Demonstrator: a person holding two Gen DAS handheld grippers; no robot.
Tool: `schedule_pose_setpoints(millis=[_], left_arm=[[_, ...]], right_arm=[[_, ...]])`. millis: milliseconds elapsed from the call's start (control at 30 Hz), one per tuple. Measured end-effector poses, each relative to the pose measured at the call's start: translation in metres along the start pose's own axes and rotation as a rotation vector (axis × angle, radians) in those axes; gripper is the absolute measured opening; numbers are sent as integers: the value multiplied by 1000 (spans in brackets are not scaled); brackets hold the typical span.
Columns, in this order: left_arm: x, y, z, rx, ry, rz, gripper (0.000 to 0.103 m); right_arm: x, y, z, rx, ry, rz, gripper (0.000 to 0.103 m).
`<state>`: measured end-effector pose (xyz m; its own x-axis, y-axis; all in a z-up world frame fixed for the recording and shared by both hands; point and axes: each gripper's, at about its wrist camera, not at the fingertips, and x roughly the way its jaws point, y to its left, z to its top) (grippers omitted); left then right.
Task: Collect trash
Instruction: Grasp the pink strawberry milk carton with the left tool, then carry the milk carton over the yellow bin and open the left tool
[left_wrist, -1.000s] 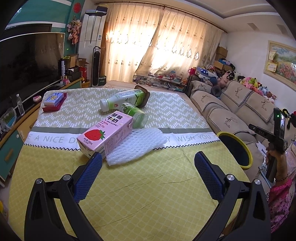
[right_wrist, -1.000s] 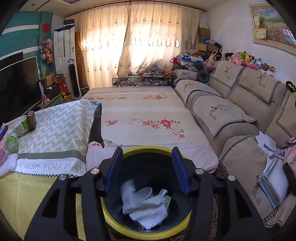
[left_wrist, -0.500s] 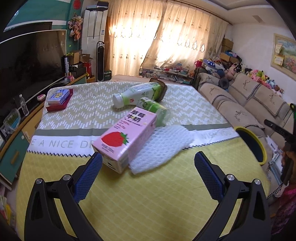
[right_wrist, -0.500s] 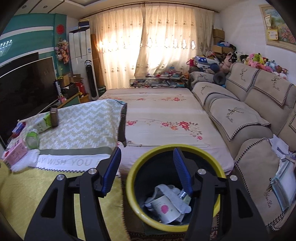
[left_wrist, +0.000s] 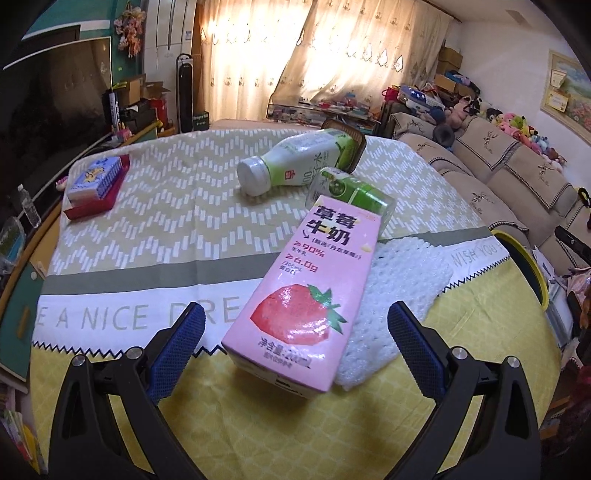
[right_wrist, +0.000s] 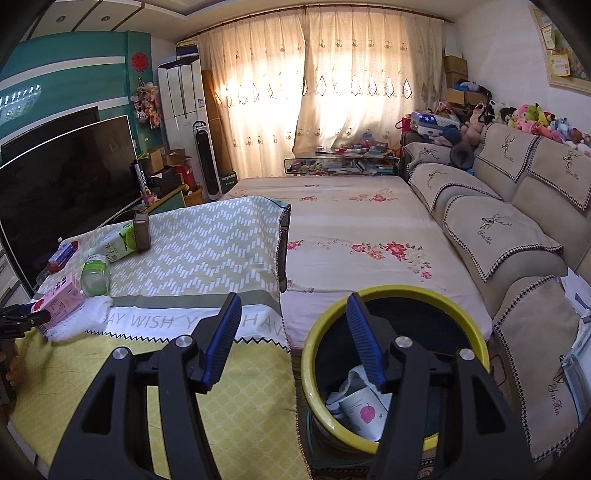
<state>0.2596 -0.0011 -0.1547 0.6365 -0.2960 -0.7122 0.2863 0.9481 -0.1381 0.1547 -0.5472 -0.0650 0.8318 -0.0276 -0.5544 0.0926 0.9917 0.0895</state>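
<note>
Near the front edge of the bench (left_wrist: 295, 435), a pink strawberry milk carton (left_wrist: 303, 295) lies flat on its side, its right part resting on a white foam net sleeve (left_wrist: 399, 291). Behind the carton, touching its far end, is a small clear bottle with a green label (left_wrist: 354, 192), and beyond that a larger white and green bottle (left_wrist: 295, 162) lies on its side, cap toward the left, its base against a brown tin (left_wrist: 351, 140). At the far left corner sits a red tray (left_wrist: 98, 203) holding a blue box (left_wrist: 96, 177).

The left gripper (left_wrist: 295, 332) is held low over the front of the bench and pointed at the carton; its blue fingers (left_wrist: 177, 347) are spread wide, one on either side of the carton's near end, neither touching it.

Off the right edge of the bench stands a yellow-rimmed bin (right_wrist: 310, 350) with crumpled white trash (right_wrist: 364, 408) inside. The right gripper (right_wrist: 293, 338) hovers above the bin's left rim, tilted slightly downward, its fingers (right_wrist: 360, 332) parted and holding nothing. A sofa (right_wrist: 517, 236) runs along the right, with a flowered bed (right_wrist: 362, 236) between it and the bench.
</note>
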Motion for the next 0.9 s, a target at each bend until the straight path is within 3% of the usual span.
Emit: schedule_pose_setpoints(millis=[100,433,567,900], left_arm=[[8,3,2,-19,22,-30,79],[15,-5,7,-3,31,-24,63],[7,-13,5,3,2,6,51],[-61,-54,17,44,-155,31,51]], right_arm=[[3,-1,-3,1,11,7,57],[3,-2,-4,4,15,33,57],[2,-5,-5,17,12,43,57],[-14,-12,-2,33,-29,57,57]])
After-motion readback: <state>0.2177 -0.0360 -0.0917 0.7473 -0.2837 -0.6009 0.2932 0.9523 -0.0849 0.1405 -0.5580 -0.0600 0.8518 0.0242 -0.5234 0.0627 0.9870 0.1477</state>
